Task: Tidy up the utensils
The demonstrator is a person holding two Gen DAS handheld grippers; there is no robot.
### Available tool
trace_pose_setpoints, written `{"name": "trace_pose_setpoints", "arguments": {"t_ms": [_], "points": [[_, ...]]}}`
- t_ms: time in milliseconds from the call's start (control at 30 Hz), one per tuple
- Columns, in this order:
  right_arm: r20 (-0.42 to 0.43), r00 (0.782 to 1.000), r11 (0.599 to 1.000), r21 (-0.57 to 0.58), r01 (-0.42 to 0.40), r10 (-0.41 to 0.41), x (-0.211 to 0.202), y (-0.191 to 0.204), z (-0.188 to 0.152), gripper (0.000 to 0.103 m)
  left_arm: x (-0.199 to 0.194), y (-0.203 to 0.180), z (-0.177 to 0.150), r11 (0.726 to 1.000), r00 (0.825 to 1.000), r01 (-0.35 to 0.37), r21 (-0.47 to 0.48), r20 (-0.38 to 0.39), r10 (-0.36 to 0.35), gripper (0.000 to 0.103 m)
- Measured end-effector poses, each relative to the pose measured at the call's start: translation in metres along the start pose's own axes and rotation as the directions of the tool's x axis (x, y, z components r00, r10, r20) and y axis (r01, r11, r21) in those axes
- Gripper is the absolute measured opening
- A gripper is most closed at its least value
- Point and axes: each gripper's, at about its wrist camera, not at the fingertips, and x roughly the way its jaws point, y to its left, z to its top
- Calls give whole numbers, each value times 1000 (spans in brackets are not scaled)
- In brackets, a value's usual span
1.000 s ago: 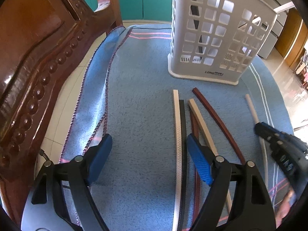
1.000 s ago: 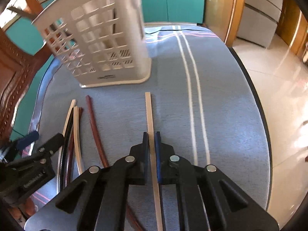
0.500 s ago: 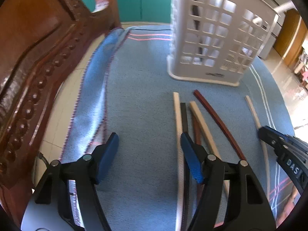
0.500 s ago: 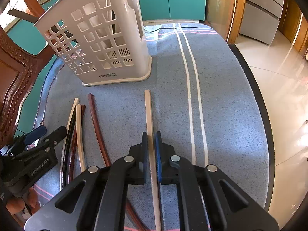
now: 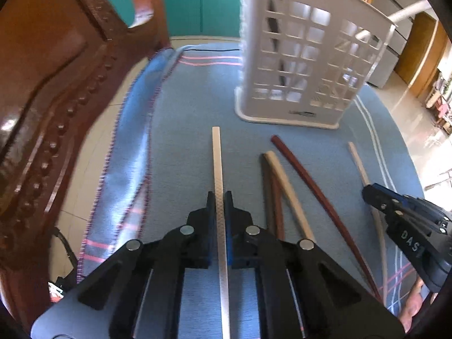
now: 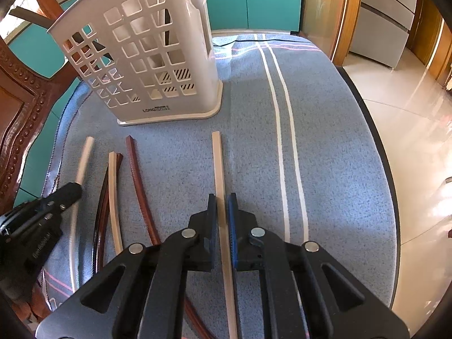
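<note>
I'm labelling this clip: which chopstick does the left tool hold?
Start at the white slotted basket on the blue cloth. In front of it lie several chopsticks; the left tool, whose jaws have just closed, grips the leftmost one. This white textured chopstick lies apart from the brown and beige ones.

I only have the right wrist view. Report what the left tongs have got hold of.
Observer: The left tongs are shut on a white stick; their jaws have just been closing on it.
Operator: Describe that stick's surface.
Observer: Its top face carries a fine dimpled pattern along its length.
Operator: Give me the cloth's left edge.
Observer: The blue cloth is bunched into a long fold beside the carved wooden chair.
</note>
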Motion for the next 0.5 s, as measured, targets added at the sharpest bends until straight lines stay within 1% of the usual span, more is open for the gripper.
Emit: {"name": "trace_pose_setpoints", "arguments": {"t_ms": [67,100,133,167,200,233,300,367,433,500], "points": [[1,1000,1000,0,1,-1,0,1,0,11,2,6,0,1000,1000,-5,-18,-14,5,7],[2,1000,1000,1,-2,2,0,1,1,14,3,9,1,1000,1000,-4,-26,-18,3,7],[3,1000,1000,1,-4,4,0,2,1,16,3,11,0,999,1000,-1,-32,-19,0,11],[5,1000,1000,-1,-2,2,0,3,1,21,2,12,1,999,1000,5,-38,-21,-6,15],[9,1000,1000,-8,7,-7,1,5,1,26,3,14,1,999,1000,9,-40,-24,-10,24],[12,1000,1000,-19,20,-20,1,7,2,28,3,16,1,999,1000,9,-40,-26,-10,28],[15,999,998,-46,35,-35,2,13,1,35,7,17,1,999,999,30,-41,-44,-32,29],[19,998,995,-79,59,-58,3,19,1,37,9,16,5,999,998,35,-38,-47,-37,31],[21,997,992,-100,75,-73,3,22,0,37,12,15,9,999,998,40,-35,-47,-42,37],[18,997,992,-106,70,-69,4,21,-1,37,13,11,11,999,998,32,-21,-47,-33,38]]}}
